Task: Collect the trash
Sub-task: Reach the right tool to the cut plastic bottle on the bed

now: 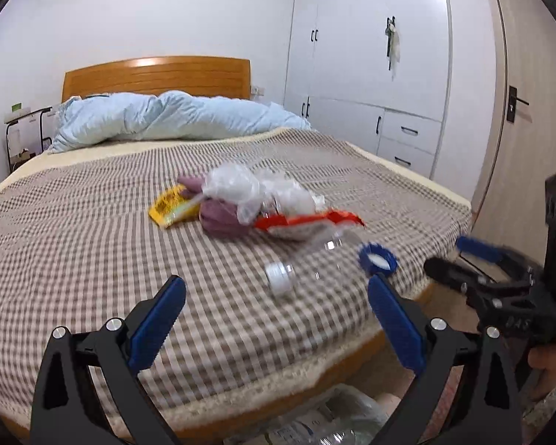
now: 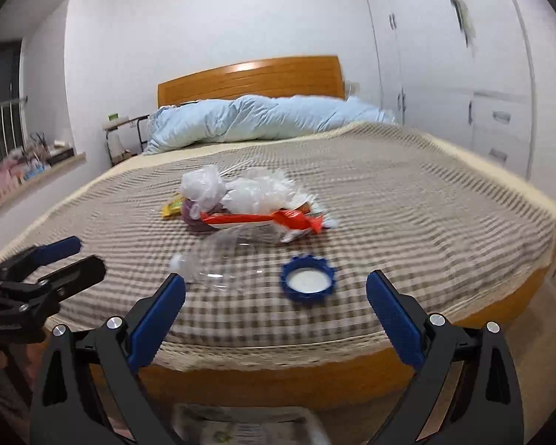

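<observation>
Trash lies on the checked bedspread (image 1: 92, 244): a clear plastic bottle (image 1: 311, 263) with a white cap, a blue lid (image 1: 377, 259), a red wrapper (image 1: 307, 222), crumpled clear plastic (image 1: 248, 189), a purple lump (image 1: 218, 218) and a yellow packet (image 1: 166, 205). My left gripper (image 1: 276, 296) is open and empty, just short of the bottle. My right gripper (image 2: 276, 293) is open and empty, with the blue lid (image 2: 307, 282) between its fingers' line and the bottle (image 2: 218, 259) to the left. Each gripper shows in the other's view (image 1: 463, 256) (image 2: 66, 256).
A light blue duvet (image 1: 174, 118) lies by the wooden headboard (image 1: 155, 74). White wardrobes (image 1: 370, 55) and a door (image 1: 530, 92) stand on the right. A bag with plastic waste (image 1: 333, 426) sits on the floor below the bed's foot edge (image 2: 278, 382).
</observation>
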{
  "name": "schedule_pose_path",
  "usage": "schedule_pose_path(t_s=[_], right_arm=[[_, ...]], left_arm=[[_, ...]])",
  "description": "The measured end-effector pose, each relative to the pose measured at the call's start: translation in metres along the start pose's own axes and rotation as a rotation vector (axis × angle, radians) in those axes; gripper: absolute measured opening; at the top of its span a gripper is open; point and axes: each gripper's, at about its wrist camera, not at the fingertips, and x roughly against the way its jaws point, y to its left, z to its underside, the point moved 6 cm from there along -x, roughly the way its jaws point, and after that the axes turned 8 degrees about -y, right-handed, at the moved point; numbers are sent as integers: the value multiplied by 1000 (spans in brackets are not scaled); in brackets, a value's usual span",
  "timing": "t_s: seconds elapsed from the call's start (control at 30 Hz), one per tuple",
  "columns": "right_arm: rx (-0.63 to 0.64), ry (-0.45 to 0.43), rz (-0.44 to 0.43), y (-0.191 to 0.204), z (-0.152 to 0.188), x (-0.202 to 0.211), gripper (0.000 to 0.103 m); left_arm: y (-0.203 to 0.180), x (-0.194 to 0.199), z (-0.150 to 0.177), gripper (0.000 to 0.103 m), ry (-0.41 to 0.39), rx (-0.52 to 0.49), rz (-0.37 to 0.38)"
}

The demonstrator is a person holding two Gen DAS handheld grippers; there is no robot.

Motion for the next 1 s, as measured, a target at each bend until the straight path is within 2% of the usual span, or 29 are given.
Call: schedule_pose_path(t_s=[0.17,0.27,0.3,0.33,0.37,0.47,0.57,0.73,0.87,1.0], right_arm=[[-69,72,-78,16,17,-12,94],[-59,100,-102,27,24,-16,94],[-63,108,-114,31,25,-18,86],[-74,121,-123,33,28,-21,70],[-99,149,-129,36,33,-26,66],[-221,213,-153,36,45,-41,65],[-300,209,-164,39,44,-44,65],[-475,179,-108,37,36,-54,65],[-642,152,-24,30,37,-63,65],[-688,109,42,31,29,-64,65]], left_arm=[[13,-6,-10,96,-48,29,-29],[23,-8,-4,96,-36,38,-46],[26,-8,-3,96,-31,37,-52],[28,-10,-2,96,-29,32,-62],[31,-11,-1,96,-28,26,-74],[38,-14,1,96,-19,33,-82],[43,-15,5,96,-7,29,-92],[46,-21,4,96,0,6,-101],[50,-30,-3,96,-4,38,-93],[57,-39,-11,96,-4,62,-101]])
